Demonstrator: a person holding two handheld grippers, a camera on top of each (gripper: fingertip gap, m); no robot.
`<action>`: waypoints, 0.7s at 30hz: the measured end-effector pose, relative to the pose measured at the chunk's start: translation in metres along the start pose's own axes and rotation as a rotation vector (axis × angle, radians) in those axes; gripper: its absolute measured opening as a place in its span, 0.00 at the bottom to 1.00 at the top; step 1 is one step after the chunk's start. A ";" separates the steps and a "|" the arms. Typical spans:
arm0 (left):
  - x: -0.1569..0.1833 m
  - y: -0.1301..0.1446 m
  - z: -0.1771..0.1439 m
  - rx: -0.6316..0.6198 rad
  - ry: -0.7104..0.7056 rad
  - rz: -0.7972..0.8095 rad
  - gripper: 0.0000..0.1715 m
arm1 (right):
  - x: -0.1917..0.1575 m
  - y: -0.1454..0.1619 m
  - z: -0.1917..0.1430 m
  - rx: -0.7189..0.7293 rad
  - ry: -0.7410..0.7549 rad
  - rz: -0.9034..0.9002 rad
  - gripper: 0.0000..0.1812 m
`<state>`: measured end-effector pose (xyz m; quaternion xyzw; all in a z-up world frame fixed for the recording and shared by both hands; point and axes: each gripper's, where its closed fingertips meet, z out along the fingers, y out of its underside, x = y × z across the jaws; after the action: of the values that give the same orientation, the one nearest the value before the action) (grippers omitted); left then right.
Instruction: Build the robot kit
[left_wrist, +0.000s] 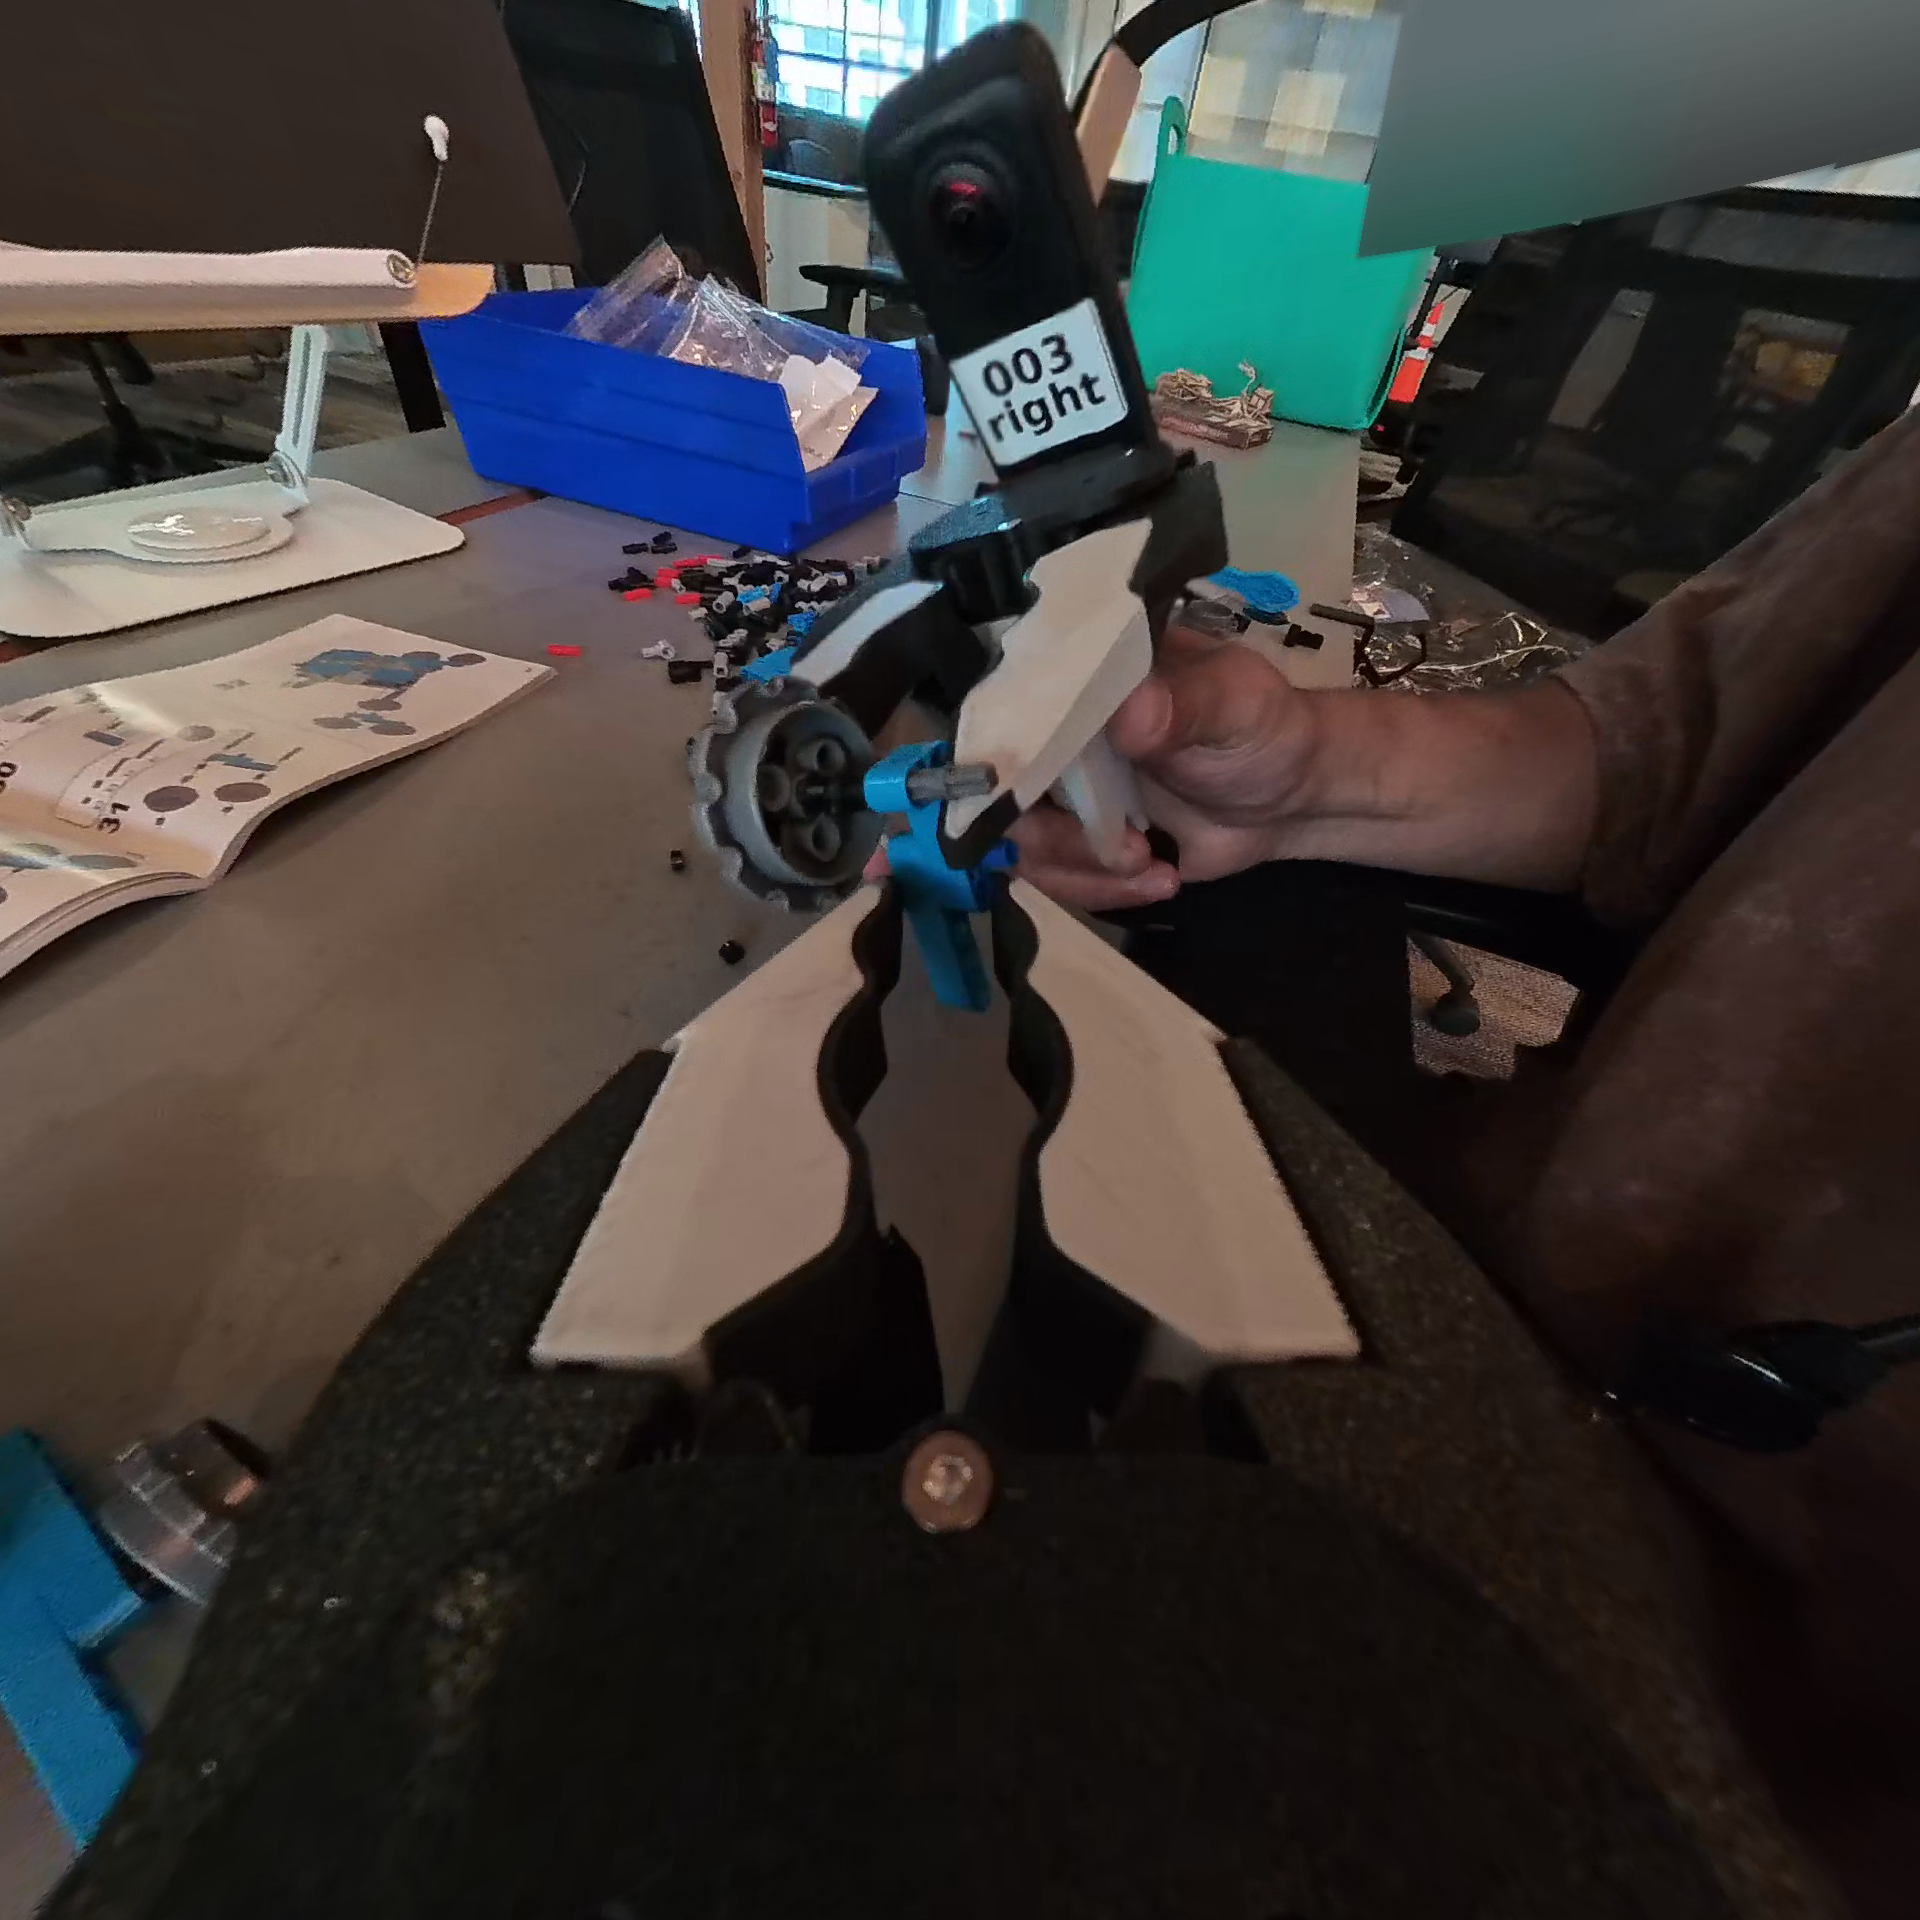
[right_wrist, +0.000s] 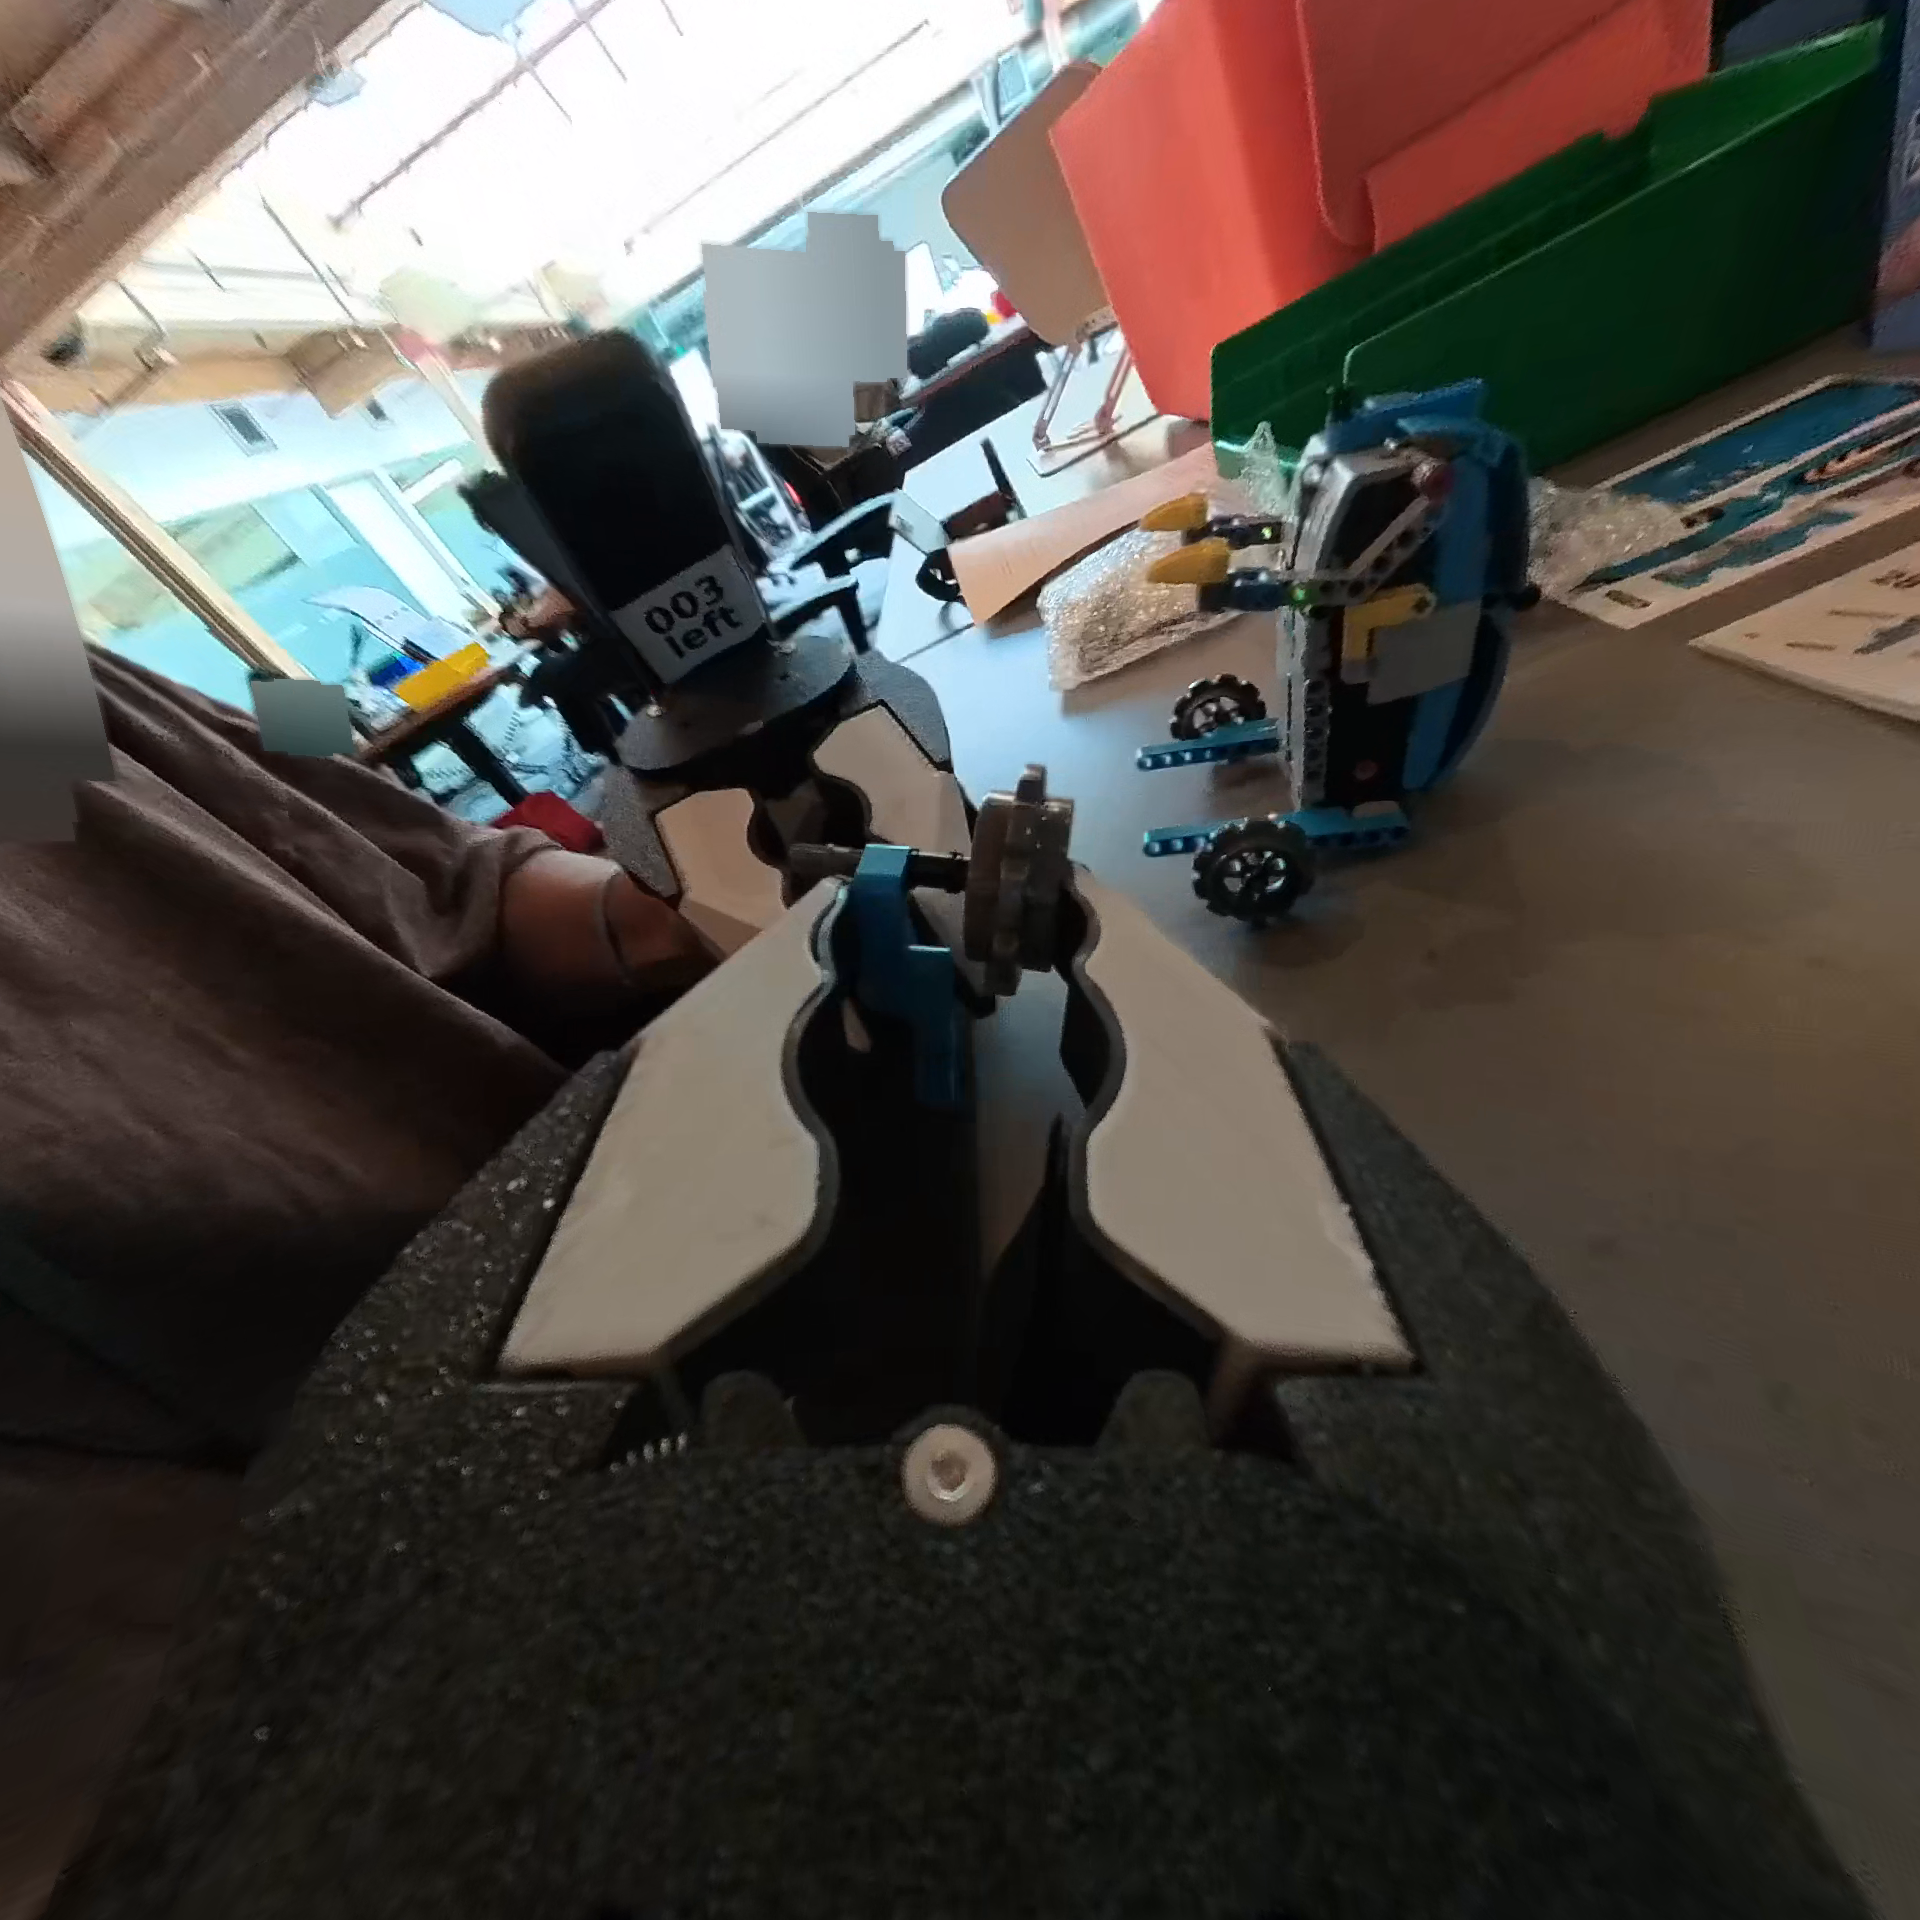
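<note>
A blue beam assembly (left_wrist: 940, 935) carries a grey axle (left_wrist: 951, 779) and a grey wheel with a toothed black tyre (left_wrist: 790, 805). My left gripper (left_wrist: 948, 909) is shut on the lower end of the blue beam, above the grey table (left_wrist: 364, 1039). My right gripper (left_wrist: 883, 748) comes in from the upper right, held by a hand (left_wrist: 1216, 748). In the right wrist view, my right gripper (right_wrist: 956, 904) is closed around the blue beam (right_wrist: 904, 987) and the wheel (right_wrist: 1013, 883), one finger against each. The left gripper (right_wrist: 821, 831) faces it from behind.
The left wrist view shows a pile of small parts (left_wrist: 748, 603), a blue bin of plastic bags (left_wrist: 675, 416), an open instruction booklet (left_wrist: 208, 748) and a white stand (left_wrist: 208, 530). The right wrist view shows a built blue model (right_wrist: 1382, 623) on its side, a green bin (right_wrist: 1558, 312) and bubble wrap (right_wrist: 1122, 613). The grippers are tip to tip, or close to it. It is some 15 centimeters from my right tips to the built blue model (right_wrist: 1382, 623).
</note>
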<state>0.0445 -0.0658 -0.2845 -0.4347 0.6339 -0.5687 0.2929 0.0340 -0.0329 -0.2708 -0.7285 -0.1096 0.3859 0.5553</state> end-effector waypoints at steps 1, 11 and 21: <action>0.000 0.000 0.000 0.000 0.000 -0.001 0.10 | 0.000 0.000 0.000 0.006 -0.010 0.019 0.20; -0.002 0.004 0.005 -0.032 -0.062 0.050 0.09 | -0.003 0.003 0.007 -0.007 0.044 -0.043 0.31; 0.003 0.002 0.003 -0.015 -0.044 0.066 0.09 | -0.009 0.006 0.008 -0.027 0.009 -0.037 0.27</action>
<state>0.0453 -0.0704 -0.2865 -0.4280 0.6457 -0.5441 0.3221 0.0208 -0.0339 -0.2726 -0.7355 -0.1254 0.3708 0.5530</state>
